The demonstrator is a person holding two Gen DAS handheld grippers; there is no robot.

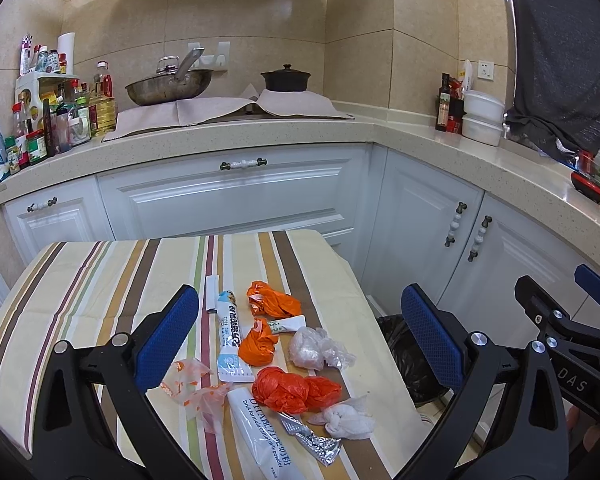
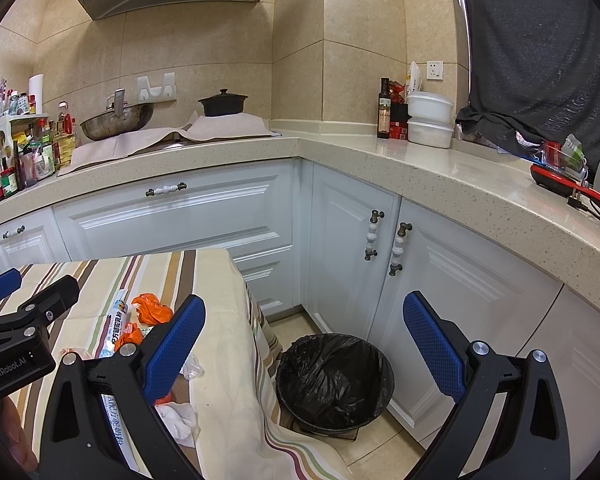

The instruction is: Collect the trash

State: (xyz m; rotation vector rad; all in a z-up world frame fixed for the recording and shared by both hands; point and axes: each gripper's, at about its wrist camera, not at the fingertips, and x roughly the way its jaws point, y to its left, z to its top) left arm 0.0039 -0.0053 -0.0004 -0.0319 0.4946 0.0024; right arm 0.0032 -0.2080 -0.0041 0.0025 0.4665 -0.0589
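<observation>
Hovering above the striped counter [image 1: 80,280], the left tool [image 1: 300,336] has its blue pads spread wide apart and holds nothing; the right tool [image 2: 304,344] is likewise wide open and empty, aimed over the bin [image 2: 336,380] with the black liner on the floor just beside the counter's edge. Nothing looks collected yet, so the step in hand is probably a first pick. Trash lies in a loose cluster on the near right part of the counter: three orange bags [image 1: 274,300], a clear bag [image 1: 316,348], a white wad [image 1: 348,416], a printed clear bag [image 1: 196,392], a crumpled foil strip [image 1: 312,440] and two long sachets. The blue-and-white sachet [image 1: 230,340] has its long axis running away from the camera, top end toward the cabinets; the white sachet [image 1: 260,436] slants, its far end up-left and its near end toward the lower right. Best bet: drop straight onto one soft bag, close across the bulk, lift clear of neighbours. For a sachet, pinch across the short width, since it lies flat and may slide.
</observation>
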